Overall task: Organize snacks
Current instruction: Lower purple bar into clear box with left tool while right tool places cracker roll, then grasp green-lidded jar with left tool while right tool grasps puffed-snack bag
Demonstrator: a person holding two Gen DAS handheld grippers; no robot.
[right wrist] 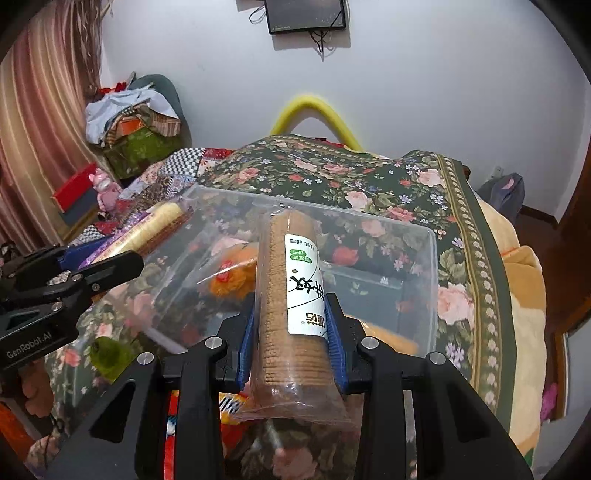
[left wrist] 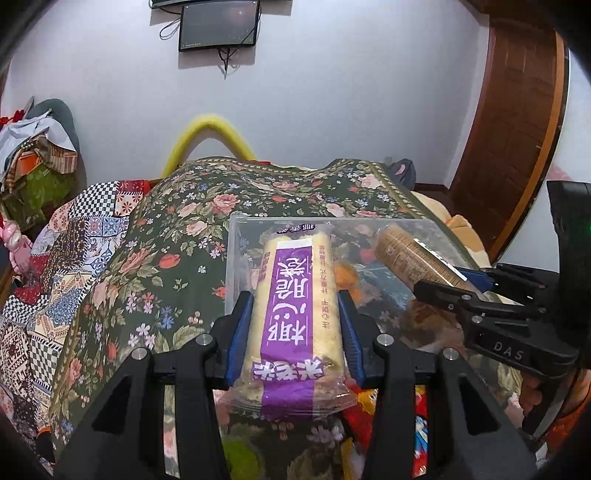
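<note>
My left gripper (left wrist: 295,314) is shut on a yellow wafer roll pack with a purple label (left wrist: 293,295), held over the near left part of a clear plastic bin (left wrist: 236,236). My right gripper (right wrist: 291,321) is shut on a brown biscuit sleeve with a white label (right wrist: 284,295), held over the same bin (right wrist: 432,258). Each gripper shows in the other view: the right one (left wrist: 454,284) at right, the left one (right wrist: 92,262) at left with its wafer pack (right wrist: 155,225). An orange snack packet (right wrist: 232,273) lies inside the bin.
The bin sits on a dark green floral blanket (left wrist: 166,258) over a bed. Red and yellow snack packets (left wrist: 369,406) lie below the grippers. A patchwork quilt (left wrist: 55,258) is at left, a wooden door (left wrist: 517,129) at right, a wall monitor (left wrist: 218,26) above.
</note>
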